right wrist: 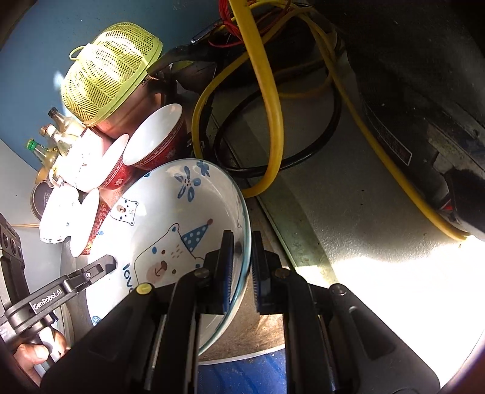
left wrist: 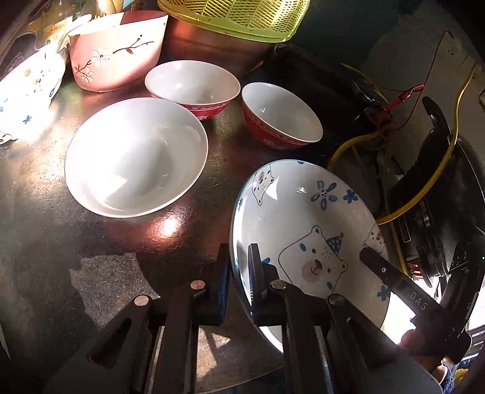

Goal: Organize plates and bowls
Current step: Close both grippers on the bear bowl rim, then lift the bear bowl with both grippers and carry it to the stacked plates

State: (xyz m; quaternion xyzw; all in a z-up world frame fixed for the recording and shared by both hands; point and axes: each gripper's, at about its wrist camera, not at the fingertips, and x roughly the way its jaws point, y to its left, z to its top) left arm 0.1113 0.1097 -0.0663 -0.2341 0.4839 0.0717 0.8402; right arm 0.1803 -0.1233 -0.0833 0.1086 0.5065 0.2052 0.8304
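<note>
A bear-print plate (left wrist: 306, 224) is tilted above the dark counter (left wrist: 91, 288). My left gripper (left wrist: 239, 266) is shut on its left rim, one finger on each side. My right gripper (right wrist: 242, 257) is shut on the opposite rim of the same plate (right wrist: 169, 218); it shows at the plate's right edge in the left wrist view (left wrist: 372, 257). On the counter stand a large white bowl (left wrist: 136, 157), two red bowls with white insides (left wrist: 194, 85) (left wrist: 282, 115), a pink flowered bowl (left wrist: 118, 51) and more bear-print dishes (left wrist: 27, 91).
A yellow-green plastic basket (left wrist: 239, 18) lies upturned at the back. Yellow, red and black cables (right wrist: 272, 100) loop to the right of the counter beside a dark appliance (left wrist: 436, 212). Bottles (right wrist: 57, 136) stand behind the dishes.
</note>
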